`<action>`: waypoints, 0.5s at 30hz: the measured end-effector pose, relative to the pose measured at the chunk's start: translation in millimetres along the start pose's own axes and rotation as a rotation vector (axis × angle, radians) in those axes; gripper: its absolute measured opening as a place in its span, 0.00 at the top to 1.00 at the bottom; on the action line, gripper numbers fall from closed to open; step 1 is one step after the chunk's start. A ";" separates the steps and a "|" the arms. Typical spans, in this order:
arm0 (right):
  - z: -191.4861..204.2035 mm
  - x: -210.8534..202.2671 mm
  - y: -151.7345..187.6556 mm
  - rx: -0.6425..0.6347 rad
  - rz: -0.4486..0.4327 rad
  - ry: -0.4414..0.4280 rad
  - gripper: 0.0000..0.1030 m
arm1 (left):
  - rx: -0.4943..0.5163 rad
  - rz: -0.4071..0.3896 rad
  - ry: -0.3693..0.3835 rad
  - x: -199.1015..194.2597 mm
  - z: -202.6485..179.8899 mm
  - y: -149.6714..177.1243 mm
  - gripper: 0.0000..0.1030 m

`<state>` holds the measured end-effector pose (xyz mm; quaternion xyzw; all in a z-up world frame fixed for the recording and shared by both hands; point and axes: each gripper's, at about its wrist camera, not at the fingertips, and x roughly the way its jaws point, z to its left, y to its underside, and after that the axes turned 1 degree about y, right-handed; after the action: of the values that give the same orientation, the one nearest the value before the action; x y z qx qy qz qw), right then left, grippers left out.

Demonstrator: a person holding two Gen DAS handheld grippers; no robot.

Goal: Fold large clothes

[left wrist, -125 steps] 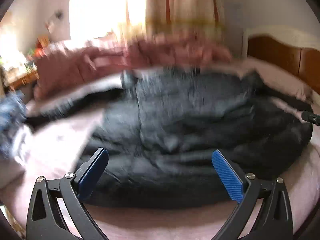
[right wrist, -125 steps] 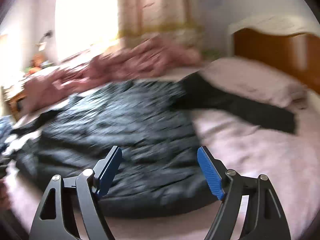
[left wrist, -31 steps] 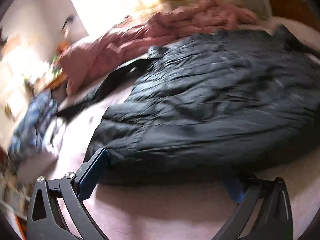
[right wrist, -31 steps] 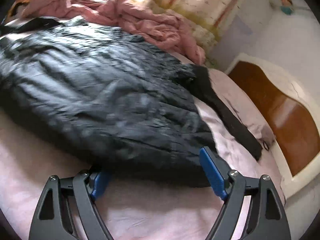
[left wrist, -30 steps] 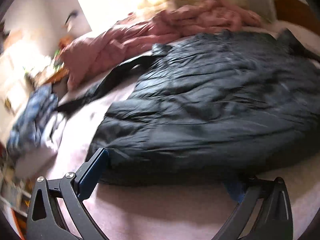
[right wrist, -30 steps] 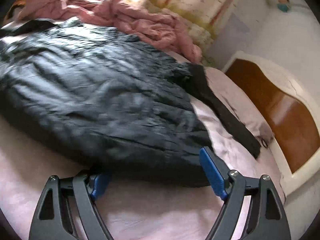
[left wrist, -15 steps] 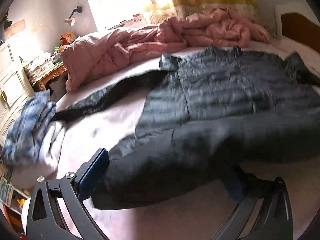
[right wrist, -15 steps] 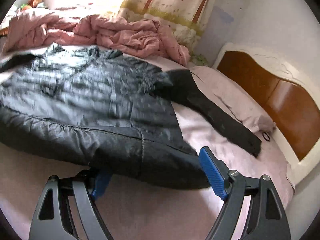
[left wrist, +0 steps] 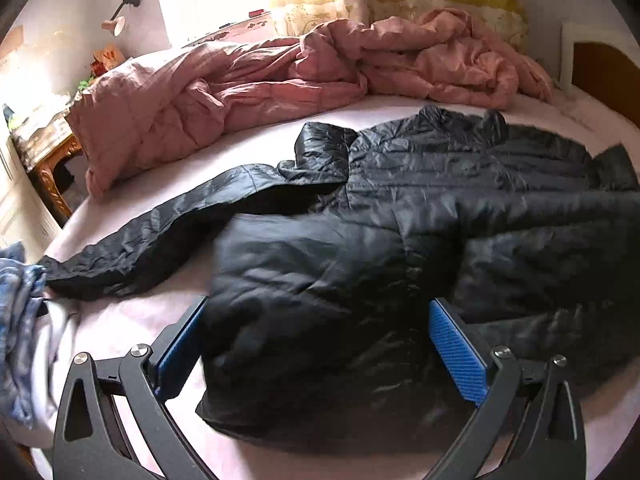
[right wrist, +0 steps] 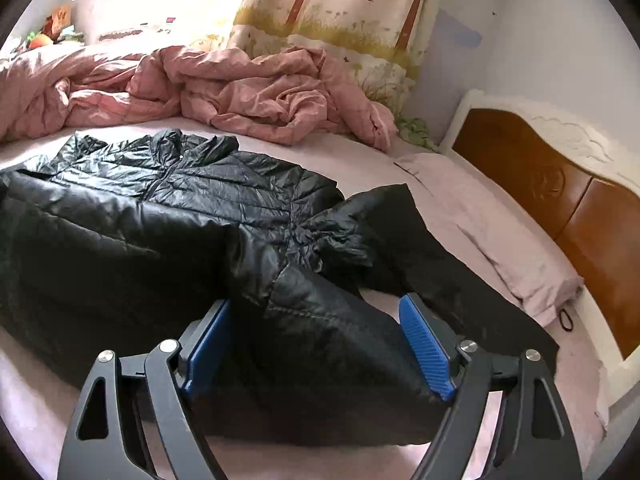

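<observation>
1. Black puffer jacket [left wrist: 420, 216], left wrist view: it lies spread on the bed [left wrist: 256, 140], on the pink sheet. The hem is folded up over the body, so a doubled thick edge sits nearest the camera.
2. Left tongs [left wrist: 316, 344]: spread wide, gripping nothing. The folded hem bulges into the gap between the blue pads [left wrist: 458, 354]. I can't tell whether the pads touch the fabric.
3. Left sleeve [left wrist: 132, 240] runs out flat toward a blue-white clothes pile [left wrist: 20, 320] at the bed's edge. Crumpled pink duvet [left wrist: 280, 76] sits behind the jacket, under the curtained window.
4. Right wrist view: same jacket [right wrist: 160, 216], collar toward the duvet [right wrist: 240, 96], folded hem corner at the near side.
5. Right tongs [right wrist: 316, 344]: also spread, nothing clamped. The hem corner sits between the blue pads [right wrist: 426, 356]; contact unclear.
6. Right sleeve [right wrist: 440, 280] extends across the sheet toward the pillow [right wrist: 492, 232], which lies along the wooden headboard [right wrist: 560, 200]. A small black ring-shaped item [right wrist: 565, 319] lies by the pillow's end.
</observation>
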<state>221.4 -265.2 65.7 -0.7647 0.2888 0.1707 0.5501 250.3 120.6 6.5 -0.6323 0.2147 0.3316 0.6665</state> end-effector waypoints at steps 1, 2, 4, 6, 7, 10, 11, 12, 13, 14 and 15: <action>-1.9 4.2 -0.4 0.009 0.005 -0.007 0.19 | -0.023 -0.010 0.027 0.0 5.7 -2.5 0.00; -4.9 8.0 0.3 0.021 0.008 -0.017 0.19 | -0.051 -0.023 0.052 -1.0 12.3 -4.1 0.00; -13.5 12.5 3.6 0.045 0.010 -0.052 0.19 | -0.110 -0.068 0.081 -9.0 28.8 -3.7 0.00; -23.9 12.9 7.0 0.068 0.003 -0.110 0.19 | -0.142 -0.091 0.090 -15.0 43.7 -1.9 0.00; -32.5 11.9 10.0 0.085 0.001 -0.159 0.19 | -0.159 -0.092 0.090 -16.7 51.3 -0.1 0.00; -55.3 7.2 18.5 0.154 0.001 -0.251 0.18 | -0.212 -0.066 0.130 -18.6 71.0 10.8 0.00; -64.3 6.3 21.8 0.185 0.003 -0.282 0.17 | -0.226 -0.051 0.151 -17.5 75.8 14.8 0.00; -71.1 5.5 25.4 0.211 0.005 -0.300 0.17 | -0.243 -0.037 0.167 -16.4 80.0 19.9 0.00; -77.8 5.4 28.8 0.237 0.008 -0.311 0.16 | -0.253 -0.033 0.174 -15.3 82.0 23.8 0.00; -84.4 5.8 32.3 0.265 0.013 -0.318 0.16 | -0.258 -0.030 0.179 -14.1 82.4 27.7 0.00; -90.5 6.0 35.5 0.290 0.013 -0.321 0.16 | -0.260 -0.026 0.184 -11.7 82.6 31.3 0.00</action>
<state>198.6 -359.9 66.3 -0.6386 0.2240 0.2504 0.6923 208.9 199.4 1.8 -0.7435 0.2218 0.2887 0.5610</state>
